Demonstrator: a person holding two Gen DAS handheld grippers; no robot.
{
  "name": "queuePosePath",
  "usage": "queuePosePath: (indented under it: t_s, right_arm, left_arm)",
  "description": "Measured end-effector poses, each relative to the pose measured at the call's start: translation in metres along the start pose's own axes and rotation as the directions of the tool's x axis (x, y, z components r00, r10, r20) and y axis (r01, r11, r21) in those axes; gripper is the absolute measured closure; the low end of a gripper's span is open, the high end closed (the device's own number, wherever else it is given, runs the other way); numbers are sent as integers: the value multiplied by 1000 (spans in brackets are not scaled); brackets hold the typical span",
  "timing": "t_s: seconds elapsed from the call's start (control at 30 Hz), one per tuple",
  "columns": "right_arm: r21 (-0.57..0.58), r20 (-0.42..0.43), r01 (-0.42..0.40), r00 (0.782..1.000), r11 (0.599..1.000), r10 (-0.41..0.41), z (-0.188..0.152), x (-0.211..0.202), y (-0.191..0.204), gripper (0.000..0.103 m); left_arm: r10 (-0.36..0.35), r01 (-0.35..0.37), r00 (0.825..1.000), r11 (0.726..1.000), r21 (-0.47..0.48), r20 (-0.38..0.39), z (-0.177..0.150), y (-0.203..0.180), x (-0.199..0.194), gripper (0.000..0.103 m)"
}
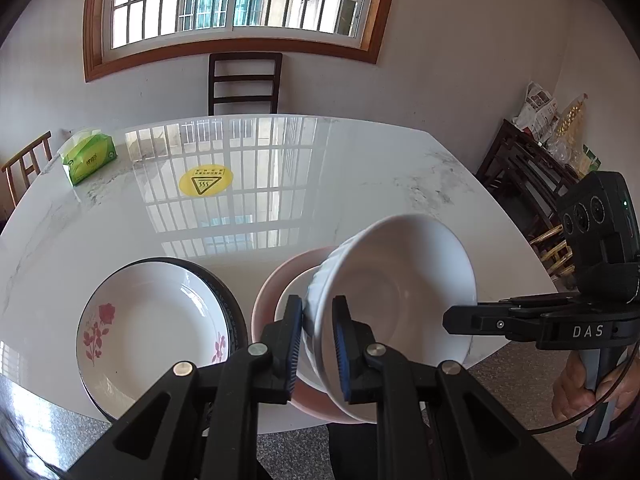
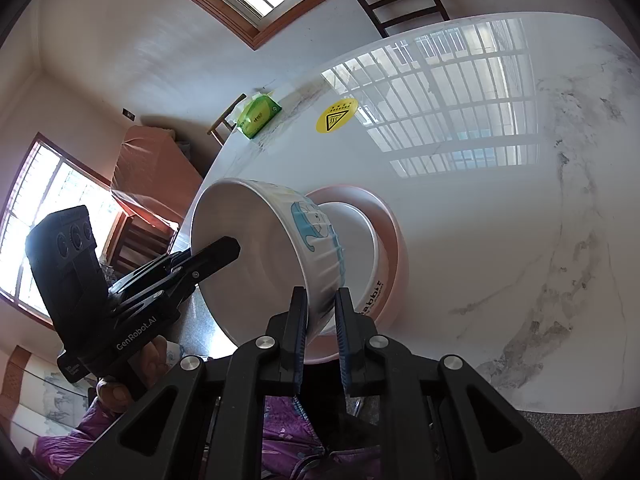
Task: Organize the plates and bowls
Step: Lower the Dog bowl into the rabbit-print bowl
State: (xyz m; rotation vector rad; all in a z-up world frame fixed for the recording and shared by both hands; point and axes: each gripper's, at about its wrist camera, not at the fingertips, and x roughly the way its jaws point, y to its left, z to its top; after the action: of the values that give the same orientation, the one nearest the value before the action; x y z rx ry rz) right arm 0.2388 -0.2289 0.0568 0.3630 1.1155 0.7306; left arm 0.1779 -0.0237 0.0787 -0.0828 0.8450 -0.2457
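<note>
A white ribbed bowl with a blue print is held tilted on its side above a smaller white bowl that sits in a pink bowl near the table's front edge. My left gripper is shut on the bowl's rim. My right gripper is shut on the opposite rim; it also shows in the left wrist view. A white plate with red flowers lies on a dark plate to the left.
The white marble table has a yellow round sticker and a green tissue pack at the back left. Chairs stand behind the table. A dark shelf with bags stands at the right.
</note>
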Motion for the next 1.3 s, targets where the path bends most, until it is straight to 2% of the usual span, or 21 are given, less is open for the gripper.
queuePosePath:
  t_s: [0.6, 1.3]
  right_arm:
    - [38, -23, -11, 1000, 999, 12, -9, -1, -11, 88]
    - [83, -87, 13, 996, 996, -6, 2, 15, -18, 88]
  left_arm:
    - [-21, 20, 998, 999, -29, -62, -4, 7, 8, 87]
    - [-25, 17, 989, 998, -54, -144, -6, 14, 31, 87]
